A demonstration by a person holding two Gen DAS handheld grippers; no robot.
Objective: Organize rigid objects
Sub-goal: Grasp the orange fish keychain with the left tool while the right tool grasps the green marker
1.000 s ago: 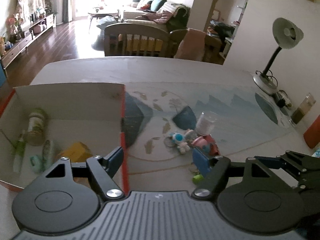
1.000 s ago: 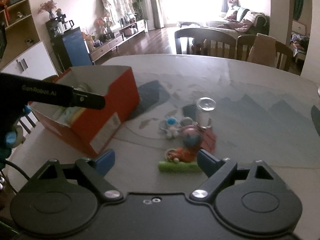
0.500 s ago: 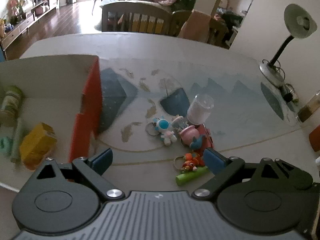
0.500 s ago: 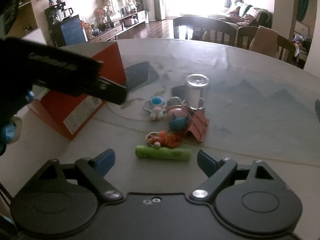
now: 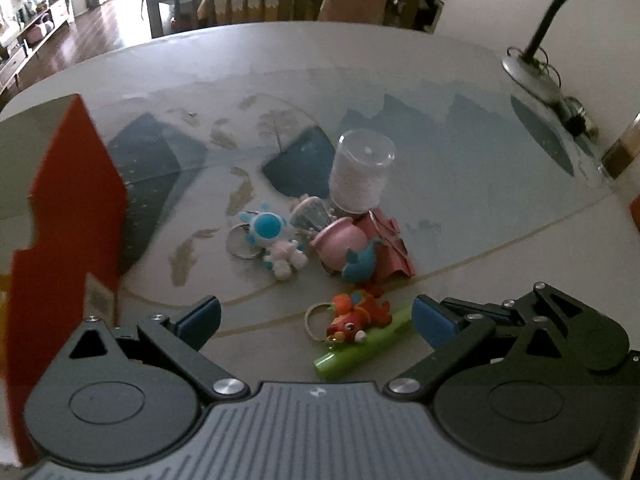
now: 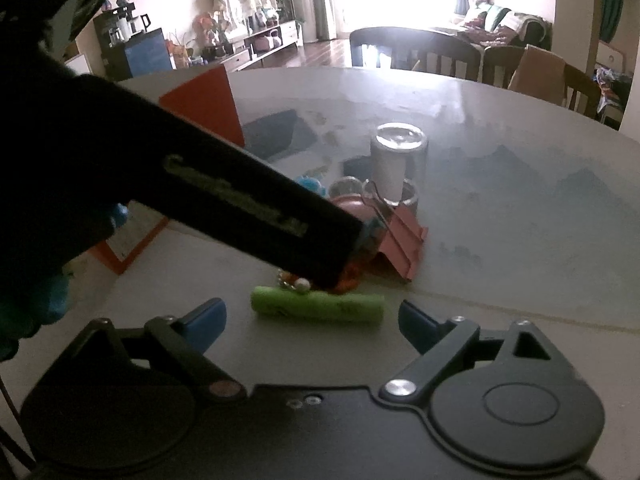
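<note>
Left wrist view shows the left gripper (image 5: 316, 314) spread wide around the orange fish keychain (image 5: 357, 314) on the green plastic tube (image 5: 362, 344), lower centre. The right gripper (image 6: 312, 318) also gapes, holding nothing. Picking step; next, close carefully, then carry to the red cardboard box (image 5: 68, 220) at left.

Patterned table (image 5: 460, 80) under orange box (image 5: 72, 220), toys, green tube (image 5: 360, 346).
</note>
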